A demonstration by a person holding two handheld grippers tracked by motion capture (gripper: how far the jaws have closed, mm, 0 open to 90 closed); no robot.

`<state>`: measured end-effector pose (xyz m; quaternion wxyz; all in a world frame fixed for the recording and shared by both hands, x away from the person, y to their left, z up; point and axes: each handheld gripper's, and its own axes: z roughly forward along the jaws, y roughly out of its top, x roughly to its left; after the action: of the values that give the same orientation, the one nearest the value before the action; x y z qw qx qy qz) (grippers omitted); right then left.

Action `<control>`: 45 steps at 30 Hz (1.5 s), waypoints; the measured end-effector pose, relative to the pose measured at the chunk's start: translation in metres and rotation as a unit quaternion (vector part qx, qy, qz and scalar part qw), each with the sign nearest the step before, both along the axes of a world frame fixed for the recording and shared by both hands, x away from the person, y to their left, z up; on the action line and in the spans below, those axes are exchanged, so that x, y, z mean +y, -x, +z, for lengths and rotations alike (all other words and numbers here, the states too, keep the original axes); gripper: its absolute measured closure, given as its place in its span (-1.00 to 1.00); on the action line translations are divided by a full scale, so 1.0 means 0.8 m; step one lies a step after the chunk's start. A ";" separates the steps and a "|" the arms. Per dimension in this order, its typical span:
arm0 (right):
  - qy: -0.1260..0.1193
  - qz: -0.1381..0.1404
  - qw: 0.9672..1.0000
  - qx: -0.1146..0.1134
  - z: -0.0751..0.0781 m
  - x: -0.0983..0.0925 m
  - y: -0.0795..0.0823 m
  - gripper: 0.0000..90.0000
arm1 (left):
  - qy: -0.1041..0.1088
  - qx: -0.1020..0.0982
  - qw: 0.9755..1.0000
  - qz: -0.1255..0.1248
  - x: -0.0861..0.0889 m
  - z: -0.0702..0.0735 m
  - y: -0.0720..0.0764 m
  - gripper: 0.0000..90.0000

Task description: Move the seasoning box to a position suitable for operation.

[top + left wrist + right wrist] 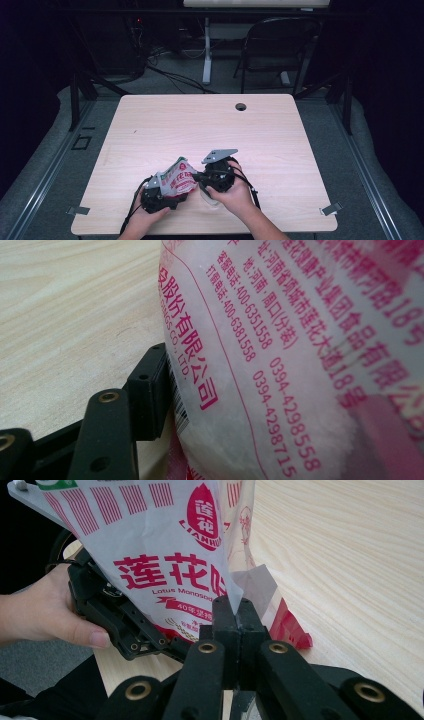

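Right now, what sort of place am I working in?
Probably a lab or recording room rather than a home: a bare wooden table inside a dark metal frame, a folding chair and loose floor cables beyond it.

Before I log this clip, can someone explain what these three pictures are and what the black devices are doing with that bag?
There is no robot arm here: a person holds a two-jaw gripper in each hand. The high view looks down on a wooden table; the left gripper and right gripper meet near its front edge. The other two pictures come from cameras riding on each gripper, looking along its black jaws. Between them is a white plastic bag with red printing. In the right gripper view, the right gripper is shut on the bag's thin edge. In the left gripper view, the bag lies against one finger; whether that gripper is gripping it cannot be told.
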<state>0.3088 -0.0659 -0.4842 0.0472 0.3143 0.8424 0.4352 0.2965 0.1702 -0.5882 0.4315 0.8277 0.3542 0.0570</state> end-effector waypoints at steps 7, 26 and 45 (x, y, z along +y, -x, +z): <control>0.001 -0.001 1.000 0.001 0.000 0.000 0.000 1.00 | 0.002 0.004 1.000 0.002 0.000 -0.001 -0.001 -0.02; -0.004 -0.001 1.000 0.004 -0.002 -0.004 -0.002 1.00 | 0.003 -0.001 1.000 0.009 -0.001 0.000 0.001 0.19; -0.013 -0.003 1.000 0.003 0.001 -0.010 -0.003 1.00 | -0.024 -0.028 0.999 0.017 -0.001 0.012 0.002 0.24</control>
<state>0.3115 -0.0742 -0.4837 0.0415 0.3191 0.8356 0.4452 0.2946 0.1691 -0.5790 0.4201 0.8297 0.3549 0.0959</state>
